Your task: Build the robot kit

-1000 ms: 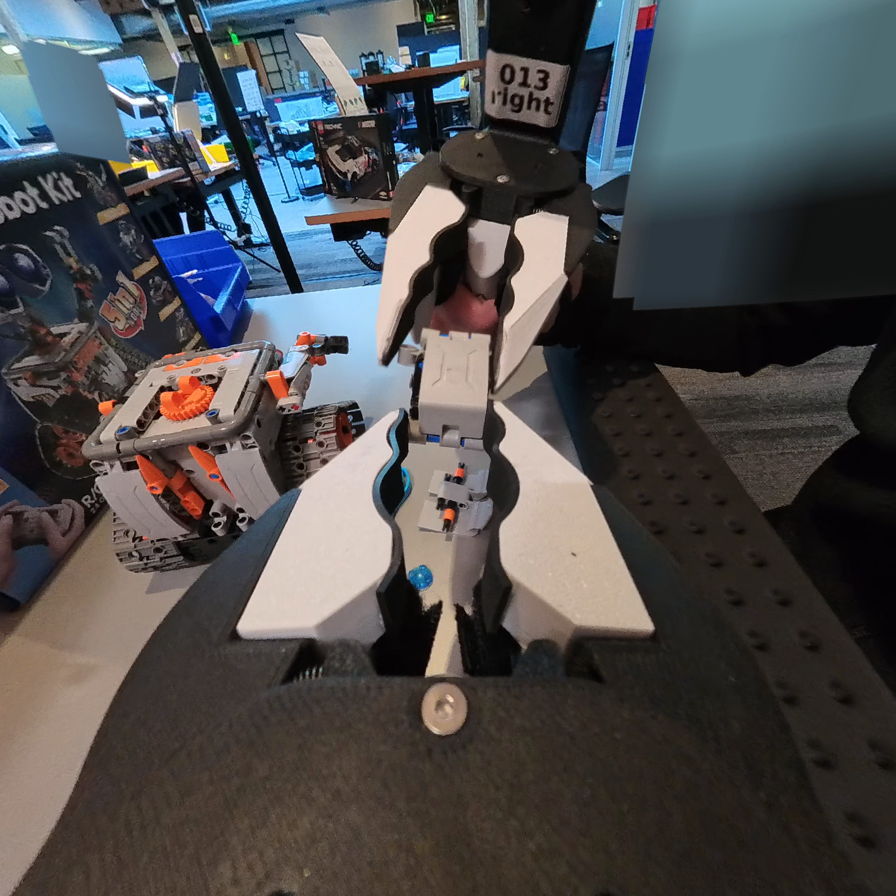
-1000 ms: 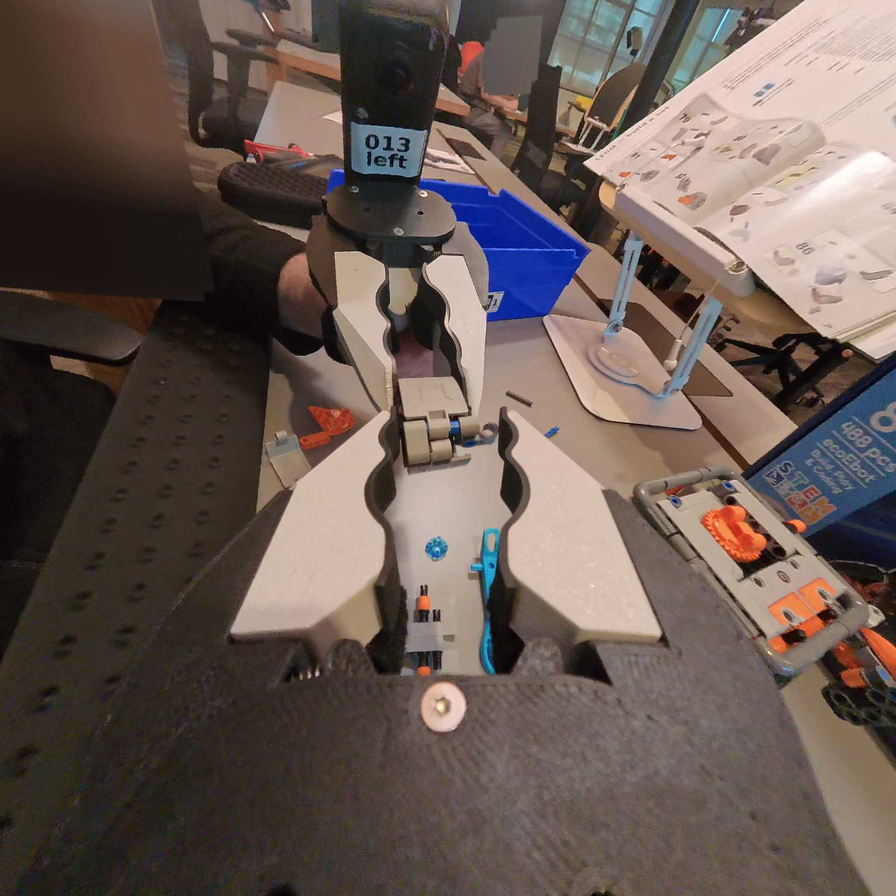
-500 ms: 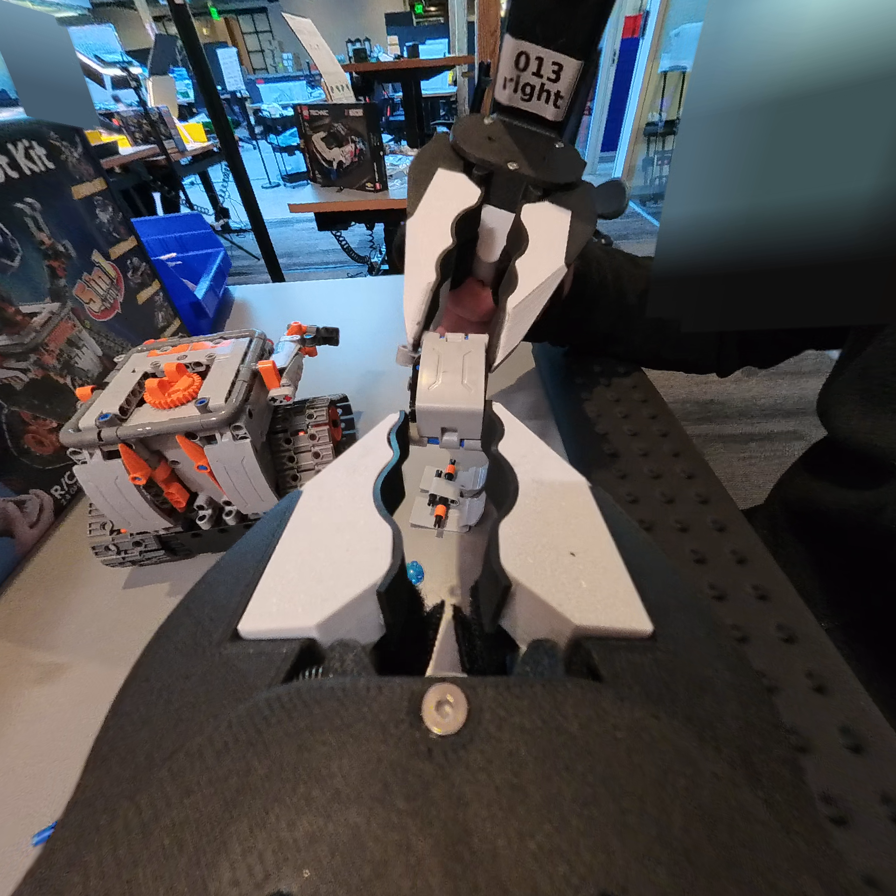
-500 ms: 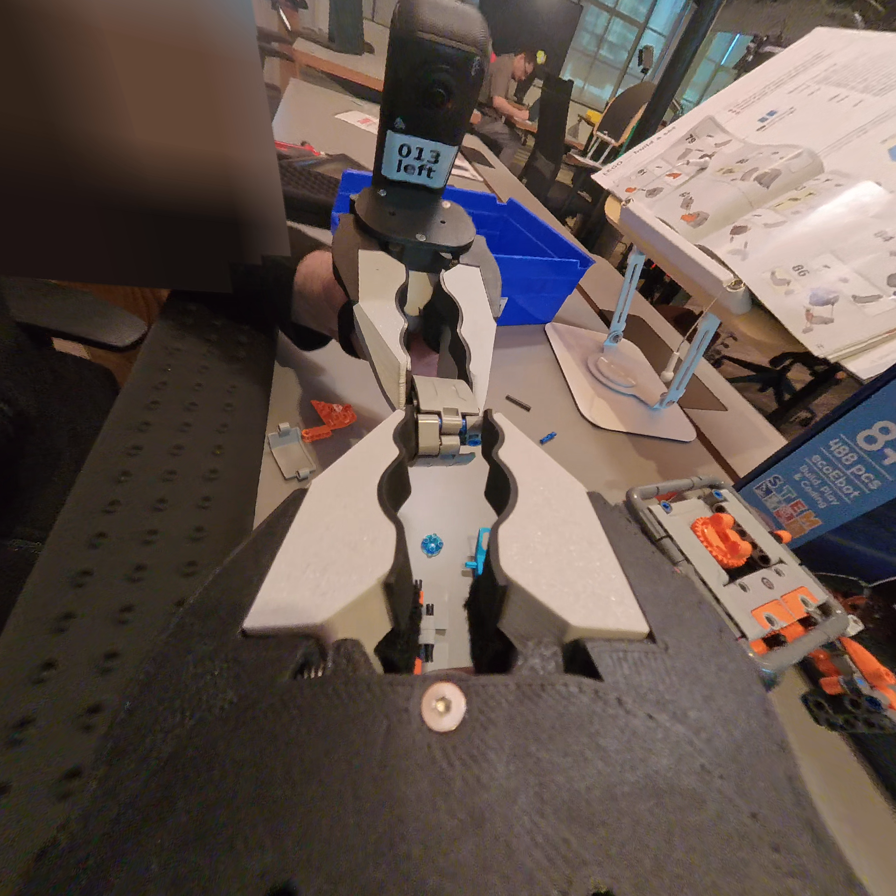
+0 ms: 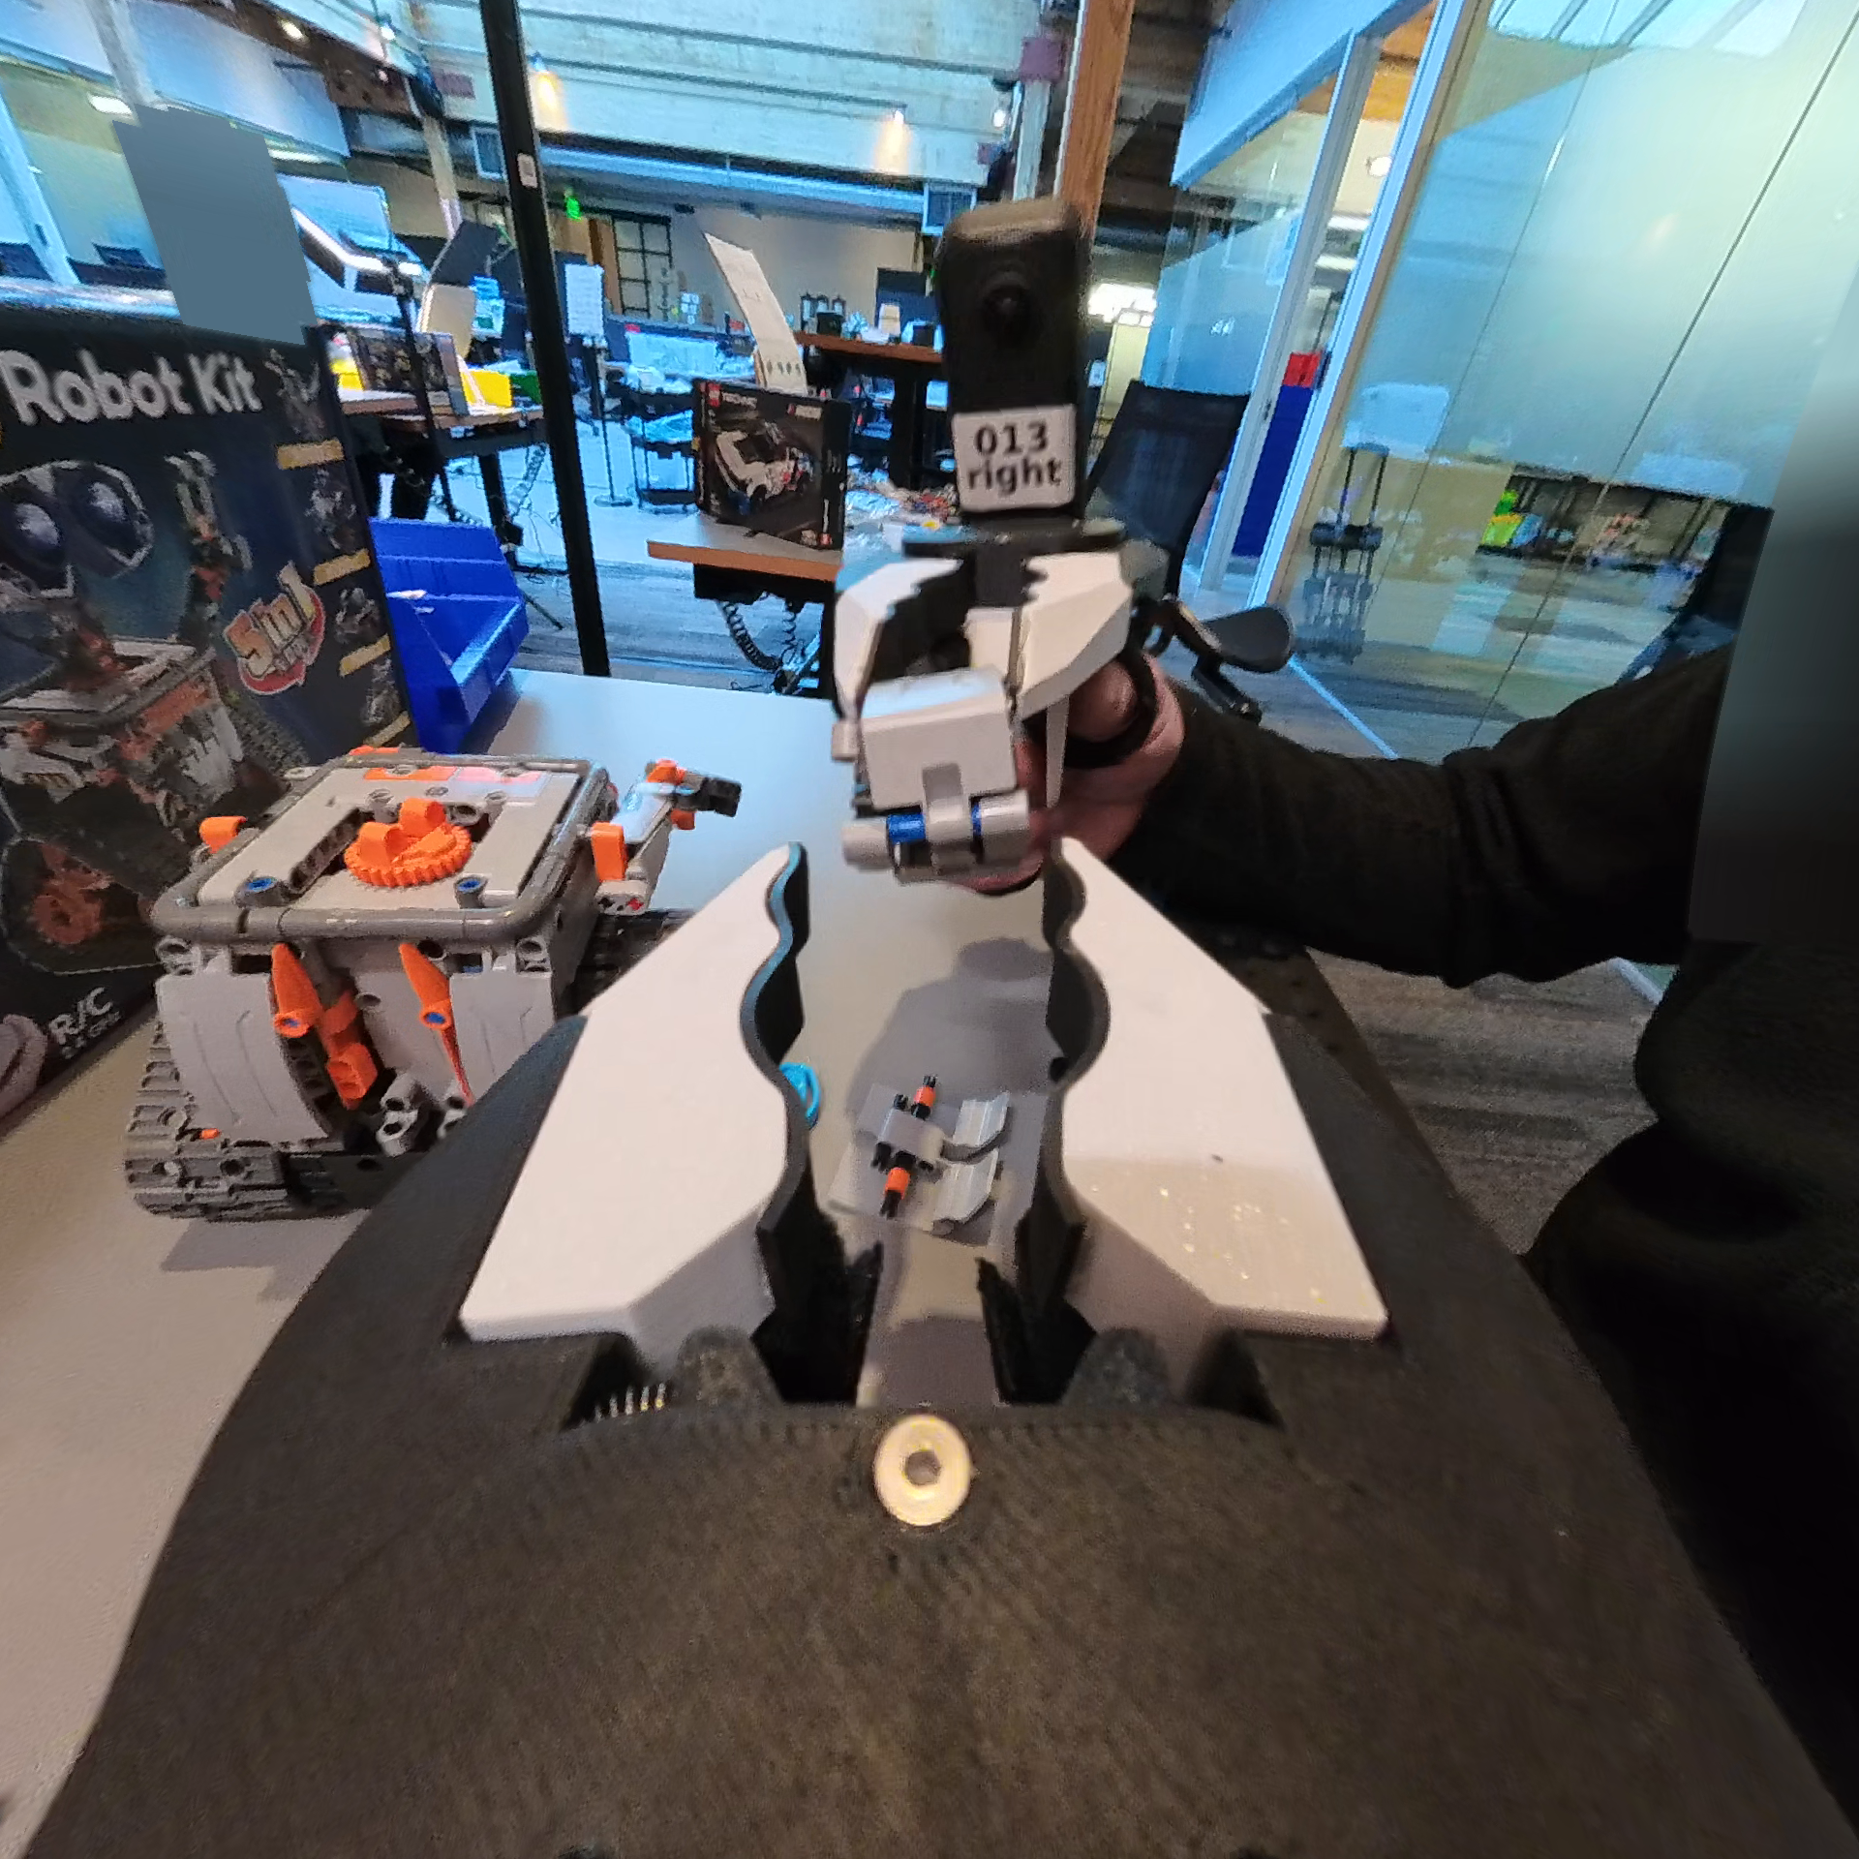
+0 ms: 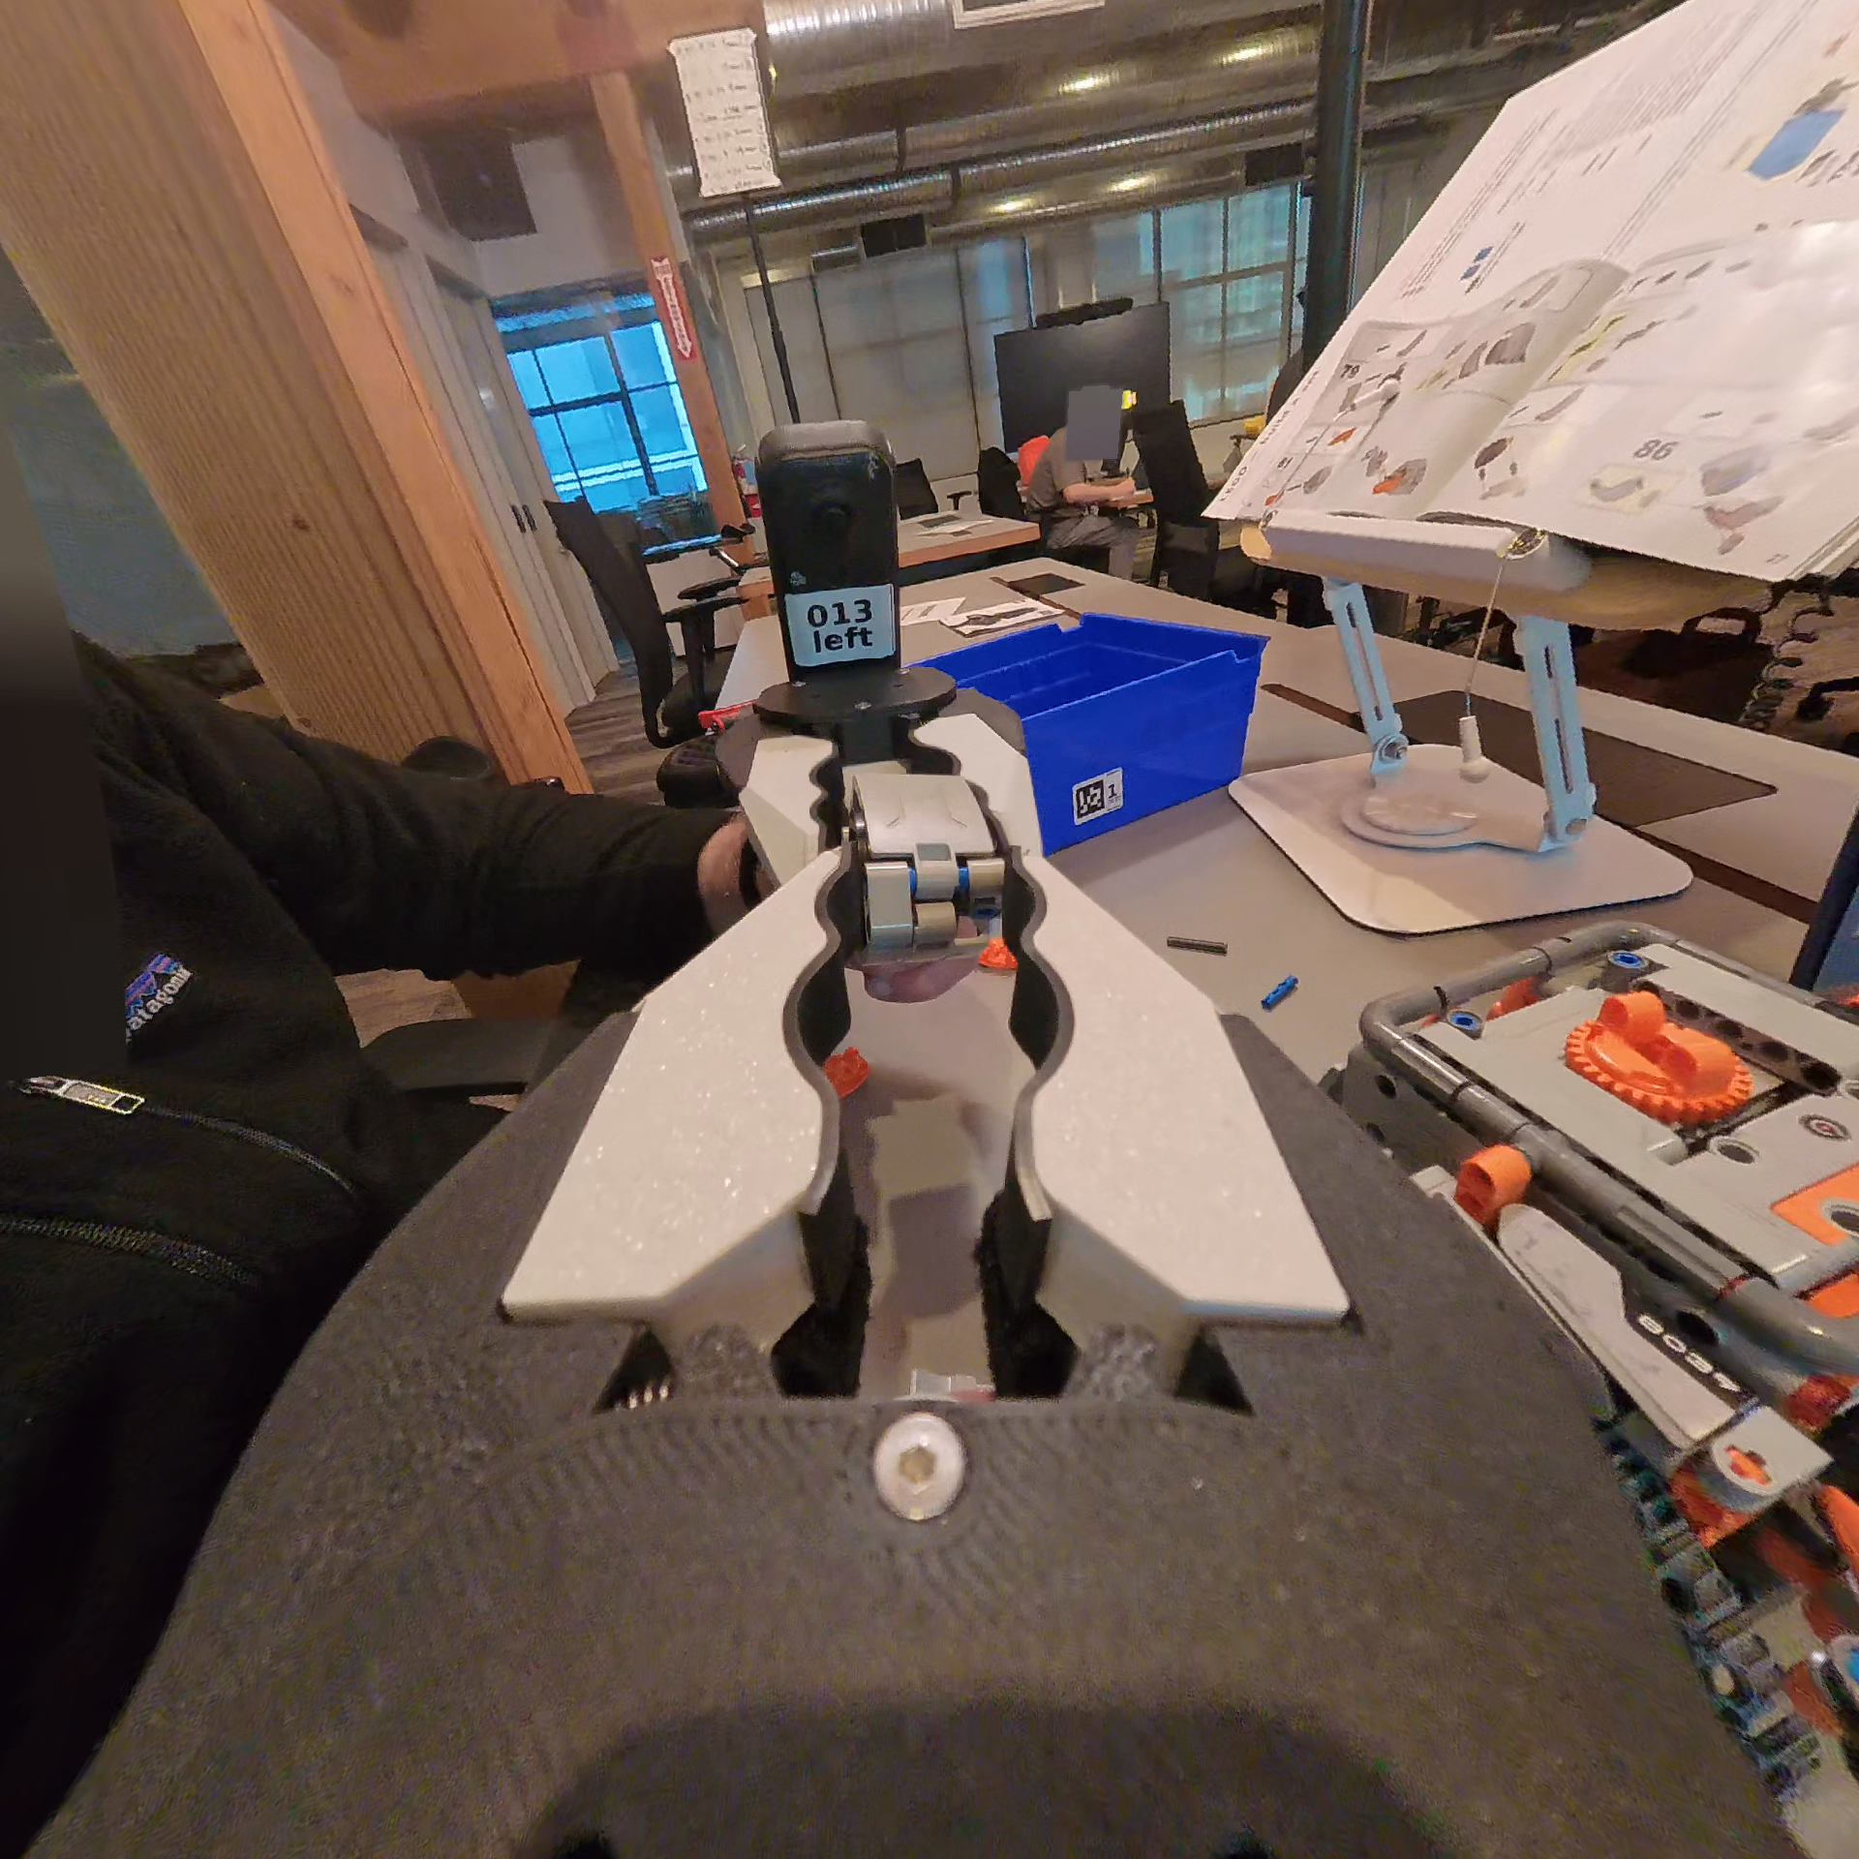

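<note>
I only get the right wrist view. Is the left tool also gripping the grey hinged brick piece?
Observer: No. The left tool is open and clear of the grey hinged brick piece; only the right tool clamps it.
Operator: Anything under the left tool?
Observer: A small grey part with orange-tipped pins lies on the pale table, between its fingers.
Operator: Anything else there?
Observer: A light blue ring, just left of that part.

We count two grippers, the left gripper [image 5: 920, 905] and the right gripper [image 6: 920, 905], one grey brick assembly [image 6: 920, 865], one tracked brick robot [image 5: 372, 966], one blue bin [image 6: 1117, 724], one open instruction booklet [image 6: 1569, 332] and one white stand [image 6: 1449, 805].
</note>
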